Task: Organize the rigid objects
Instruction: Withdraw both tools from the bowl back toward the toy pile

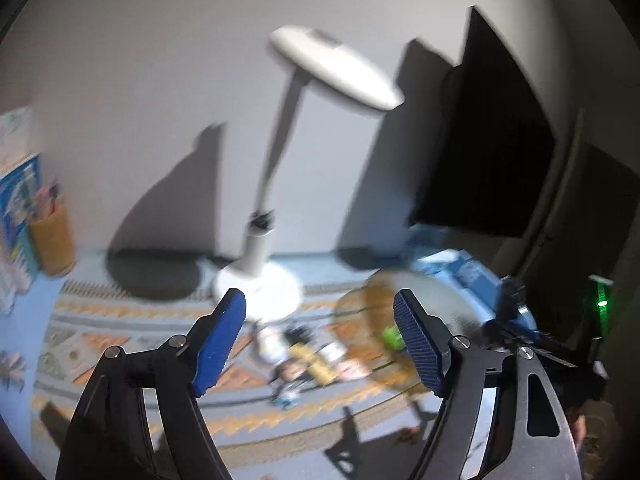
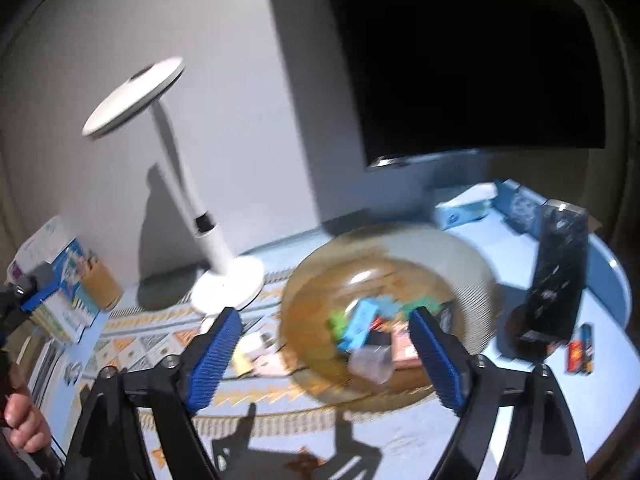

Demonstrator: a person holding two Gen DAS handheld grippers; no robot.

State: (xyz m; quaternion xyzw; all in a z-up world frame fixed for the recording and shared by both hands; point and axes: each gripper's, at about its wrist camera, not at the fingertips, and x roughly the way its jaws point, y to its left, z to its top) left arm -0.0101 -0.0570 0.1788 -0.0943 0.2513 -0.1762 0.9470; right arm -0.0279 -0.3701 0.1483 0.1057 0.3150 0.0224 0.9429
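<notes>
So we've got a see-through amber bowl (image 2: 384, 280) sitting upright on the patterned tablecloth (image 2: 280, 396), just to the right of the white lamp's round base (image 2: 228, 284). Inside the bowl there's a jumble of small rigid bits: a light blue block (image 2: 358, 326) lying tilted, something green (image 2: 336, 322) beside it on the left, a pinkish box (image 2: 404, 346) to the right, and a clear plastic piece (image 2: 370, 362) at the front. A few more small packets (image 1: 308, 354) lie loose on the cloth just in front of the lamp base, left of the bowl. It's all blurry, so we can't tell what they are.
</notes>
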